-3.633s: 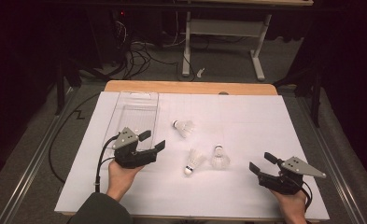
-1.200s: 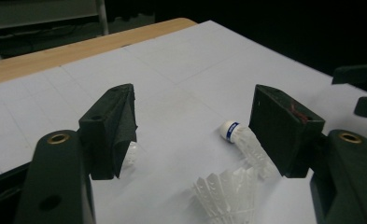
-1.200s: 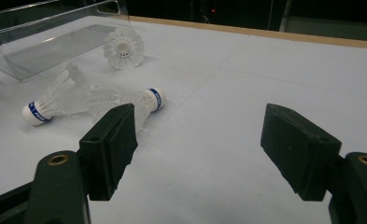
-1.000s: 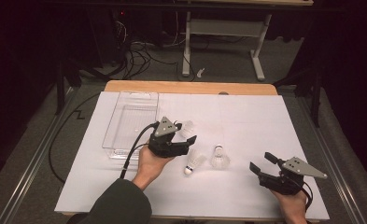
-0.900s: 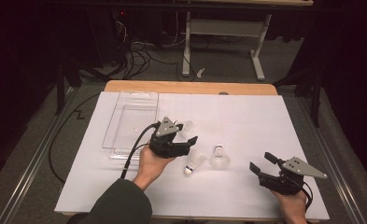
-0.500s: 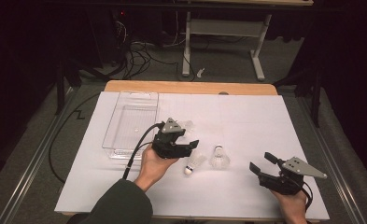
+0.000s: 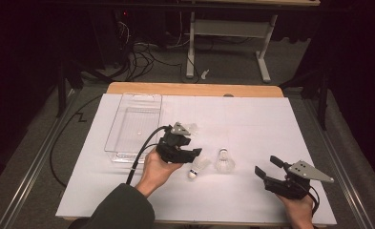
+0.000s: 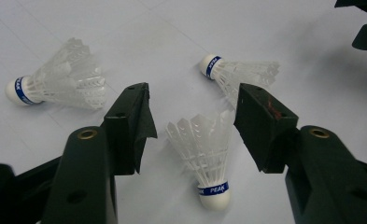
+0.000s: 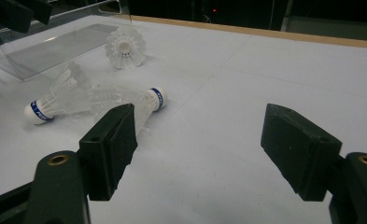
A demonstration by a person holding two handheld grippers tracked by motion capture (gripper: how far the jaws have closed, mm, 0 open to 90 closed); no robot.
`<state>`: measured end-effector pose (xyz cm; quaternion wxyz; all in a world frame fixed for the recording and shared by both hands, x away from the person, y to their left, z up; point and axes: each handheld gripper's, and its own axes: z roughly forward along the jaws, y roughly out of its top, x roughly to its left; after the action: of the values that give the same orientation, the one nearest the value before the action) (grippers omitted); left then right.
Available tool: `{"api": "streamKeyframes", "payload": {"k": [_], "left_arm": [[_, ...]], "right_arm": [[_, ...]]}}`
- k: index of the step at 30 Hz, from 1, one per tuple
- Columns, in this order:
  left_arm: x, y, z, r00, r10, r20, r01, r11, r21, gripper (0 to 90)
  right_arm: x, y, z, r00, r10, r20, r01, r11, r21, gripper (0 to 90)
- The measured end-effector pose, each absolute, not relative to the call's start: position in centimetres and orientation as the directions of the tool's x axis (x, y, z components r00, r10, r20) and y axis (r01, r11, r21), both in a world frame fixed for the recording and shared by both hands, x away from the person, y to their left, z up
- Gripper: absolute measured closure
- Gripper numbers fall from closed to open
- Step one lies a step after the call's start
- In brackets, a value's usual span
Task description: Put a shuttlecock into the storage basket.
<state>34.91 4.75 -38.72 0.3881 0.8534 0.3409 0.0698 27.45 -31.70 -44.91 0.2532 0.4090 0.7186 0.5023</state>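
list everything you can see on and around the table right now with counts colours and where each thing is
shuttlecocks: three, white with blue bands, lying mid-table; one sits between the left jaws, untouched.
tray: one, clear plastic, left part of the table, nothing in it that I can make out.
sheet: one, white, covering the table top.
table: one, wooden edge showing at the far side.
desk frame: one, pale, on the floor beyond the table.
cables: several, black, on the floor behind.
left gripper: one, black, over the middle shuttlecock; its jaws have just been closing.
right gripper: one, black, near right corner, jaws wide apart.
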Motion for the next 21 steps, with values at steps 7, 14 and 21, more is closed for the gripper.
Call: {"api": "streamKeyframes", "payload": {"k": [7, 14, 21], "left_arm": [[34.86, 4.7, -38.76, 0.754, 0.639, -0.151, 0.547, -0.485, 0.682, 42.3], [34.75, 4.57, -38.84, 0.76, 0.631, -0.156, 0.558, -0.51, 0.655, 41.1], [34.59, 4.34, -38.92, 0.761, 0.63, -0.158, 0.572, -0.534, 0.623, 39.5]], "right_arm": [[27.44, -31.69, -44.91, -0.539, 0.841, 0.047, 0.334, 0.162, 0.929, 27.1], [27.45, -31.67, -44.92, -0.538, 0.842, 0.046, 0.333, 0.162, 0.929, 27.1], [27.48, -31.61, -44.95, -0.542, 0.84, 0.04, 0.332, 0.17, 0.928, 27.1]]}}
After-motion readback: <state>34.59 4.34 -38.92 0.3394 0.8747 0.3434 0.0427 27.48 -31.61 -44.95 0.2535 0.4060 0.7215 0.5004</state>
